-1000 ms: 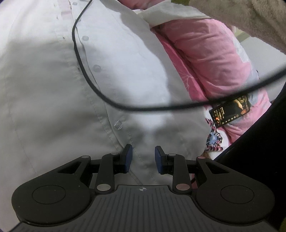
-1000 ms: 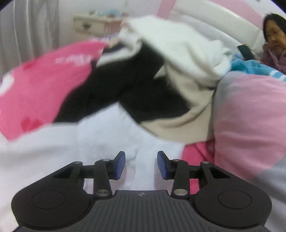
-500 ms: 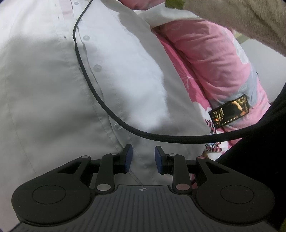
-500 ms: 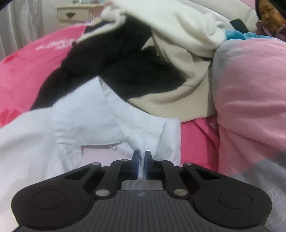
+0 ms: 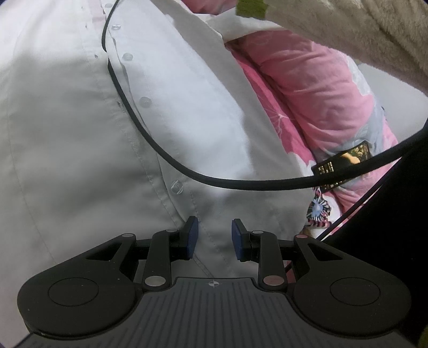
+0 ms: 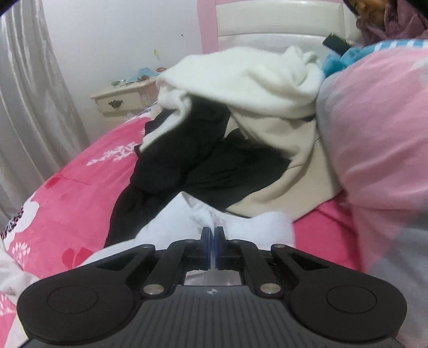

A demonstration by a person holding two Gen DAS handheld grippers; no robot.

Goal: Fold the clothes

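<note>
A white button-up shirt (image 5: 80, 160) lies spread over the bed and fills most of the left wrist view. My left gripper (image 5: 212, 235) hovers low over the shirt's button placket near the hem, its blue pads apart and pressing on nothing. In the right wrist view my right gripper (image 6: 212, 242) is shut, with a bunched fold of the white shirt (image 6: 240, 224) pinched between its pads. The cloth rises in a small ridge just beyond the fingertips.
A black cable (image 5: 187, 171) loops across the shirt. A phone (image 5: 345, 166) lies on the pink quilt (image 5: 307, 88) to the right. Beyond my right gripper sit piled black (image 6: 203, 171) and cream (image 6: 240, 80) garments, a nightstand (image 6: 120, 100), a curtain and a person (image 6: 388, 18).
My right gripper closed on the shirt's cloth and rolled, so the view now looks more level across the bed. The cable sagged lower over the shirt. My left gripper stayed put.
</note>
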